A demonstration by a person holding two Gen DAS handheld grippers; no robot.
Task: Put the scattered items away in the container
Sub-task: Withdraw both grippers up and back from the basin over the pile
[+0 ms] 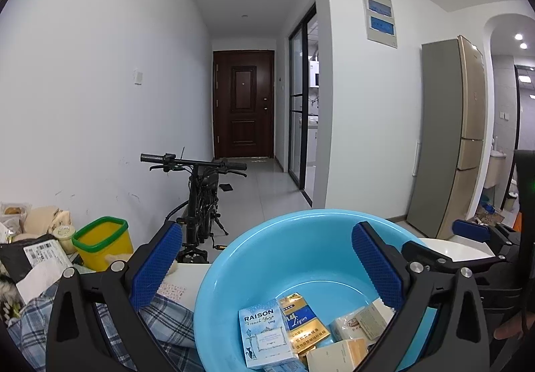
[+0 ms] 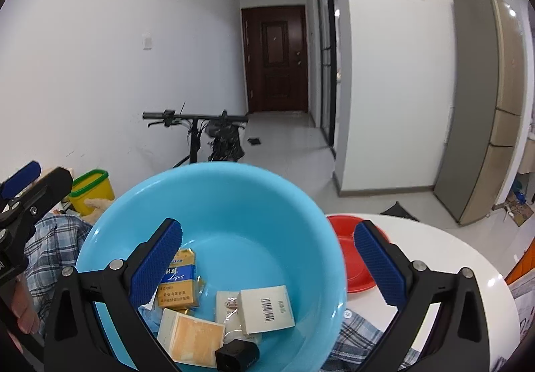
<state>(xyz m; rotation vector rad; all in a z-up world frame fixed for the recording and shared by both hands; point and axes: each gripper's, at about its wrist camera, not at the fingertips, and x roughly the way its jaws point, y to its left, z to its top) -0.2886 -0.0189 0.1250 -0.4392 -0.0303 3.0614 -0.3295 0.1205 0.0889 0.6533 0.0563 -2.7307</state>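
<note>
Each camera sits just behind its own tongs and looks forward along them, tipped slightly down. The left view looks past the left tongs (image 1: 267, 258) onto the near rim of the blue basin (image 1: 234, 258), very close, with the right tongs (image 1: 474, 231) at its right edge. The right view sits closer over the basin, between the right tongs' pads. Both views share the basin, the bicycle (image 1: 200, 191) beyond the tongs, the brown door (image 1: 243, 104) far ahead and the fridge (image 1: 448, 138) to their right.
</note>
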